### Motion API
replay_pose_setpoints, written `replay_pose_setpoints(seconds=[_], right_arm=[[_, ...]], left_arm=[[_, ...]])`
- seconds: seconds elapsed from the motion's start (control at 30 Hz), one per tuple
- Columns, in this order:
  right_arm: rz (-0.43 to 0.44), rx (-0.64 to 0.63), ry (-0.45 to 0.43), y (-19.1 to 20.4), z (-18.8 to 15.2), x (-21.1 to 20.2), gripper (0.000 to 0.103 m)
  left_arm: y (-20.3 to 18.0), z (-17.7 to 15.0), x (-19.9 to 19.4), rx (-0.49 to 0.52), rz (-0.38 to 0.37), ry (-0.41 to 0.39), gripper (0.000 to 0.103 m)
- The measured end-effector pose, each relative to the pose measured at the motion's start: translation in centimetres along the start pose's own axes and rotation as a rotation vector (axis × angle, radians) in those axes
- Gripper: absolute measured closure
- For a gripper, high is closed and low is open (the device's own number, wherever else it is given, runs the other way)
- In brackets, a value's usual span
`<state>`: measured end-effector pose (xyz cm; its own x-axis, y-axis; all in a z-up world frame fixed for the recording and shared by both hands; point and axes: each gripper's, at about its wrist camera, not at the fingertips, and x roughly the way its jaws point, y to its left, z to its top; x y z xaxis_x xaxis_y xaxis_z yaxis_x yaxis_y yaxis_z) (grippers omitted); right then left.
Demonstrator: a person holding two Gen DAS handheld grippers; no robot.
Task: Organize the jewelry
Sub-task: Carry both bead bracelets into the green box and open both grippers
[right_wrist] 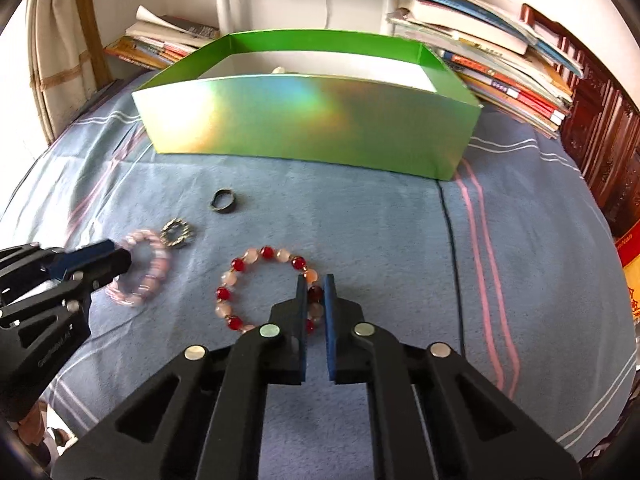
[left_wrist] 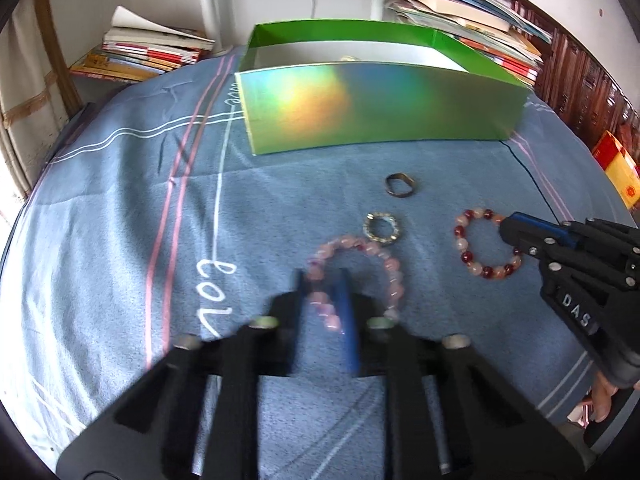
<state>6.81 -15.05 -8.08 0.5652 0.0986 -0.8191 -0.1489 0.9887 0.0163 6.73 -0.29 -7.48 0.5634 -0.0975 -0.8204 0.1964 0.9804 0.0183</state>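
A pale pink bead bracelet [left_wrist: 384, 256] lies on the blue bedspread, and my left gripper [left_wrist: 324, 280] is shut on its left side, blurred in its own view. From the right wrist view the left gripper [right_wrist: 122, 260] pinches that pink bracelet [right_wrist: 156, 256]. My right gripper [right_wrist: 315, 280] is shut on the right side of a red-and-peach bead bracelet [right_wrist: 240, 266]. The left wrist view shows the right gripper [left_wrist: 510, 228] on the same red bracelet [left_wrist: 464, 256]. A dark ring [left_wrist: 400, 186] and a sparkly ring [left_wrist: 382, 229] lie loose between the bracelets and the open green box [left_wrist: 380, 108].
The shiny green box [right_wrist: 304, 120] stands at the far side of the bed with a small pale item [right_wrist: 280, 70] inside. Stacks of books [right_wrist: 500, 64] lie behind it on both sides. Dark wooden furniture [right_wrist: 600, 140] lines the right edge.
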Motion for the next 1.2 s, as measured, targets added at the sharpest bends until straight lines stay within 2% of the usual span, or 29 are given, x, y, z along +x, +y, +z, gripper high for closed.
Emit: replay_pose_setpoints(seconds=[0.1,0.2,0.47,0.63,0.77,0.9,1.03,1.2], right_arm=[[0.009,-0.002,-0.018,0.1,0.3,-0.7,0.095],[0.016,0.012,-0.078,-0.5,1.5,-2.7,0.095],[0.010,0.001,-0.255,-1.4,6.1,-8.4,0.095],[0.014,-0.006,-0.333,-2.0,10.2,-9.9,0.095],[0.011,-0.008,-0.316,-2.5,13.3,-8.5,0.095],[-0.033,0.027,-0.285,-3.3,15.3,-5.4,0.095],[-0.062,0.063,-0.195,-4.1,15.6,-1.1,0.095],[-0.086,0.078,-0.140,-5.0,15.2,1.9,0.095]], left_arm=[[0.0,0.2,0.1,-0.001,-0.005,0.016,0.095],[0.4,0.8,-0.4,-0.013,-0.025,0.010,0.095],[1.1,5.0,-5.0,0.007,-0.031,-0.117,0.095],[1.6,9.2,-7.3,0.014,-0.024,-0.202,0.095],[1.7,13.4,-7.2,0.030,0.023,-0.243,0.095],[1.5,16.6,-4.3,0.033,0.044,-0.220,0.095],[1.6,18.2,0.1,0.021,0.029,-0.167,0.095],[1.6,18.4,3.8,0.005,0.035,-0.104,0.095]])
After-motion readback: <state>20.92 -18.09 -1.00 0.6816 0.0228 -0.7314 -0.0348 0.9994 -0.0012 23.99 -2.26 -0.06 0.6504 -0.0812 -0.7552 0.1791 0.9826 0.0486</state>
